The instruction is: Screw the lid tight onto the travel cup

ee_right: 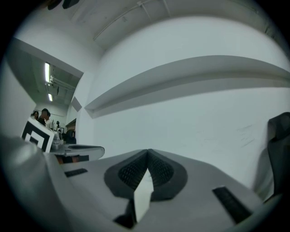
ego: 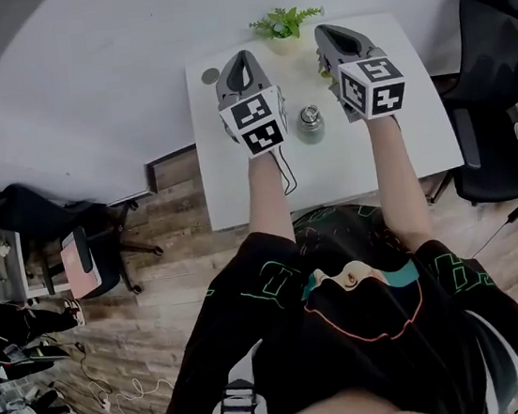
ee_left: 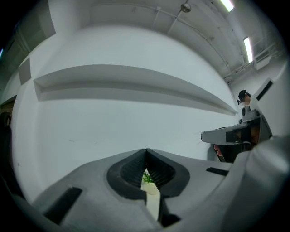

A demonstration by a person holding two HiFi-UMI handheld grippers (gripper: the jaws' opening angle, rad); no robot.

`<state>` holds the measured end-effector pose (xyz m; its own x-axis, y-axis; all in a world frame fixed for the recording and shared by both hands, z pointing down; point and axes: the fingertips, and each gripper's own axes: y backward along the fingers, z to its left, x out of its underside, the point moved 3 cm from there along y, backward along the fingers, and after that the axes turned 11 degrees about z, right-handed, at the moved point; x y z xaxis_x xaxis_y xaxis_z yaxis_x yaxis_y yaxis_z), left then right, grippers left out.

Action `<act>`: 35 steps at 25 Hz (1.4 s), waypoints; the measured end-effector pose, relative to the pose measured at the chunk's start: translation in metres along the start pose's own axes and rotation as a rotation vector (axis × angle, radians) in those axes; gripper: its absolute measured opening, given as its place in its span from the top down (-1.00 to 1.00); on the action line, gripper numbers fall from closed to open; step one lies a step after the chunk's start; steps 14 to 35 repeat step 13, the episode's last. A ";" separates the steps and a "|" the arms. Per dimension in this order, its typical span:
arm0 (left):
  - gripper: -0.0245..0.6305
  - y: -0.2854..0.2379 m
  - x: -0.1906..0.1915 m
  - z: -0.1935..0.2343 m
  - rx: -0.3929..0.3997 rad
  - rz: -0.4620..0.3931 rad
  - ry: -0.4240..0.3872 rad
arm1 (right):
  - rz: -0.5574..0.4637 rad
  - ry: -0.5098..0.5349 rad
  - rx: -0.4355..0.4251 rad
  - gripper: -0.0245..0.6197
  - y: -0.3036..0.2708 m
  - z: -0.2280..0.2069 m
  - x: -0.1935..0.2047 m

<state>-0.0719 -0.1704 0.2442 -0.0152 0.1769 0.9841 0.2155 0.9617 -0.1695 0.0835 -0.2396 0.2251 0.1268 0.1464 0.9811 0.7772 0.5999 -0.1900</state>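
The travel cup (ego: 311, 124) stands upright on the white table (ego: 349, 175) in the head view, a small metallic cup with its lid on top, between my two grippers. My left gripper (ego: 240, 65) is held above the table to the cup's left, jaws shut and empty. My right gripper (ego: 334, 34) is held to the cup's right, also shut on nothing. In the left gripper view the closed jaws (ee_left: 146, 154) point at the white wall, with the plant (ee_left: 147, 178) showing below them. The right gripper's jaws (ee_right: 147, 154) meet tip to tip, facing the wall. Neither gripper touches the cup.
A small potted green plant (ego: 285, 24) sits at the table's far edge. A round grey disc (ego: 210, 75) lies near the far left corner. A black office chair (ego: 498, 84) stands right of the table. Another chair (ego: 65, 246) and clutter are at the left on the wooden floor.
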 end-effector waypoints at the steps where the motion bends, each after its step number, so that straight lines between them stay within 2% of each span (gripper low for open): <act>1: 0.90 0.000 0.000 0.001 -0.001 -0.002 0.001 | 0.000 0.003 -0.002 0.91 -0.001 0.000 0.000; 13: 0.90 0.002 -0.007 0.016 -0.017 -0.024 0.023 | 0.014 0.056 -0.022 0.91 -0.014 0.010 0.003; 35: 0.90 0.002 -0.007 0.016 -0.017 -0.024 0.023 | 0.014 0.056 -0.022 0.91 -0.014 0.010 0.003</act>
